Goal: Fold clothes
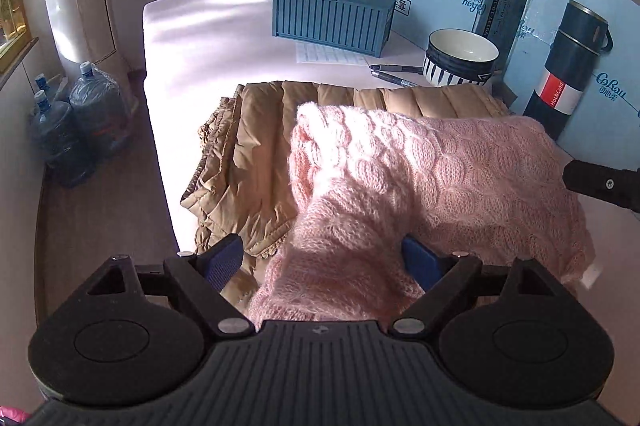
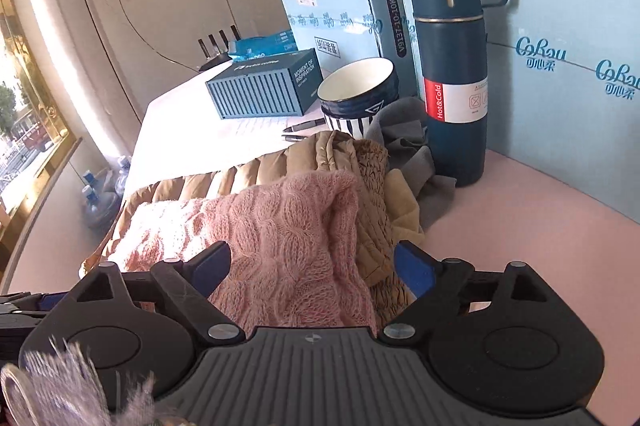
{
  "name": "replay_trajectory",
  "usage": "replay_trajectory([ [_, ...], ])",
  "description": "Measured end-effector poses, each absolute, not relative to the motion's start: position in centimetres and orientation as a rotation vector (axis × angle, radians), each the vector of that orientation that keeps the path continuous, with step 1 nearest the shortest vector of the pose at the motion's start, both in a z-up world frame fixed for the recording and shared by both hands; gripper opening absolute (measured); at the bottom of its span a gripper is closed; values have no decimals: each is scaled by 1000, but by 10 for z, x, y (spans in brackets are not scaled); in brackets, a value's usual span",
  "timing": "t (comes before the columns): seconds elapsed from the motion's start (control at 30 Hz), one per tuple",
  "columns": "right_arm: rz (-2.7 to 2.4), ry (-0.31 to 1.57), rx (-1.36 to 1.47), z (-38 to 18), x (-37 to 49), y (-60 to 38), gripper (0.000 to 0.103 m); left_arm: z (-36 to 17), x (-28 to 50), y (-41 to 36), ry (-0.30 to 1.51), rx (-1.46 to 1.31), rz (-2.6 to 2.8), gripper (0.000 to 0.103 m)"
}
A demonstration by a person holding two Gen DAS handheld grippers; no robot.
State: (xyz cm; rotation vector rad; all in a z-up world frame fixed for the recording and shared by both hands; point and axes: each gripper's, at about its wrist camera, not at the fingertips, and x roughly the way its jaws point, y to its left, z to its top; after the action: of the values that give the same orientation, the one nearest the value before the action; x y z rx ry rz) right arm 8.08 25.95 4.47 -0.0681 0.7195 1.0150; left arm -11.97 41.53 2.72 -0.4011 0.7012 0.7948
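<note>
Sunlit pink tabletop (image 1: 208, 38), boxes behind. Pink knit sweater (image 1: 400, 162) is laid over tan quilted jacket (image 1: 256, 146), bunched between both fingers. Left gripper (image 1: 324, 258) and right gripper (image 2: 312, 266) fingers stand apart, unclamped; fold judged released.

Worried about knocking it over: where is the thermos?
The thermos stands upright right of the bowl, against the pale blue boxes, behind the clothes.

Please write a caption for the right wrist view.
Open right gripper over a pink knit sweater lying on a tan quilted jacket, beside a thermos.
</note>
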Motion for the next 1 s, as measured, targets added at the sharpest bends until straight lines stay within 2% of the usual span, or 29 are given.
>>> replay_trajectory([
  [0.03, 1010, 700, -66, 48, 76, 254, 97, 30, -123, 410, 698, -401, 800, 85],
  [0.1, 1000, 708, -66, 52, 68, 246, 100, 34, -127, 397, 693, -399, 810, 85],
  [0.57, 796, 911, -60, 22, 9, 182, 100, 36, -136, 324, 714, -366, 845, 88],
  [1.0, 739, 930, -182, 8, -16, 168, 100, 30, -143, 292, 740, -300, 890, 89],
])
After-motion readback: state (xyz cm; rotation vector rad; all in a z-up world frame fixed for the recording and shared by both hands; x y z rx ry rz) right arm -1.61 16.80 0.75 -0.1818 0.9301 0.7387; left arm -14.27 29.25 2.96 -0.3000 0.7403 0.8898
